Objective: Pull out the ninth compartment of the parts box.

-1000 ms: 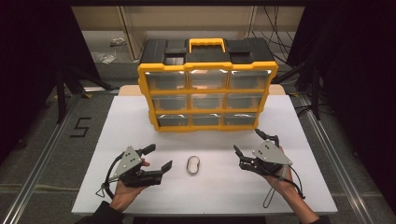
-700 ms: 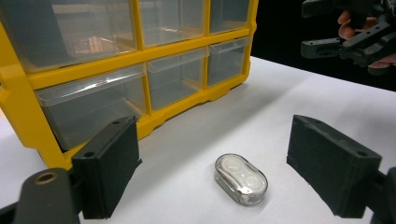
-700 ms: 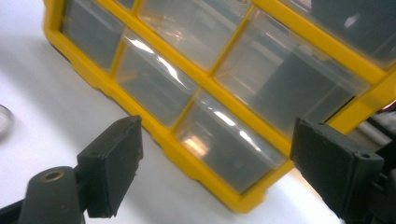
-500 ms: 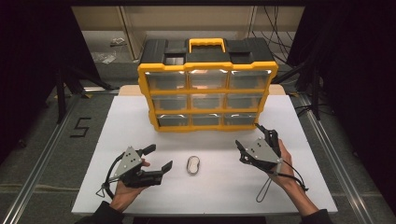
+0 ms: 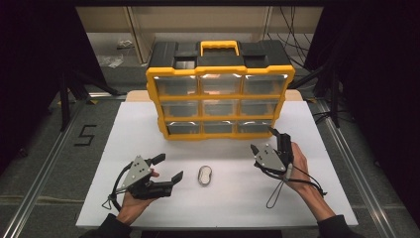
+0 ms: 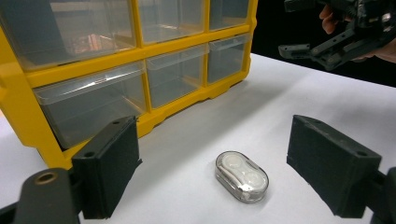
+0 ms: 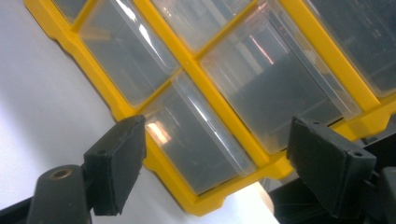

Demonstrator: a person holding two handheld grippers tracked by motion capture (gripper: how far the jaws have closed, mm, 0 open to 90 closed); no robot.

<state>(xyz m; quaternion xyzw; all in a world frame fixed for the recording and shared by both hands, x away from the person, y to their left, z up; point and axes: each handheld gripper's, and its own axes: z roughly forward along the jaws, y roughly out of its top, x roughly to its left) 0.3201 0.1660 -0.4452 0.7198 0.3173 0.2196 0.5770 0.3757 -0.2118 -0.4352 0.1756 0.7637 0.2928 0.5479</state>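
A yellow organizer (image 5: 220, 106) with clear drawers stands at the back of the white table top (image 5: 133, 129). A small clear lens case (image 5: 204, 175) lies in front of it, near the table's middle. My left gripper (image 5: 170, 166) rests open at the left, its jaws on either side of the line to the case (image 6: 242, 176), a short way from it. My right gripper (image 5: 262, 140) is open and points at the organizer's bottom right drawer (image 7: 201, 144), close to its front. Its jaws have just been closing slightly, with nothing between them.
The organizer has a black top with a yellow carrying handle (image 5: 218, 46). A cable loop (image 5: 275, 196) trails from the right gripper over the table. Dark floor and metal rails (image 5: 44, 168) surround the table.
My right gripper has moved forward and to the left, from the table's right side up to the organizer's lower right corner. The left gripper and the lens case have stayed put.
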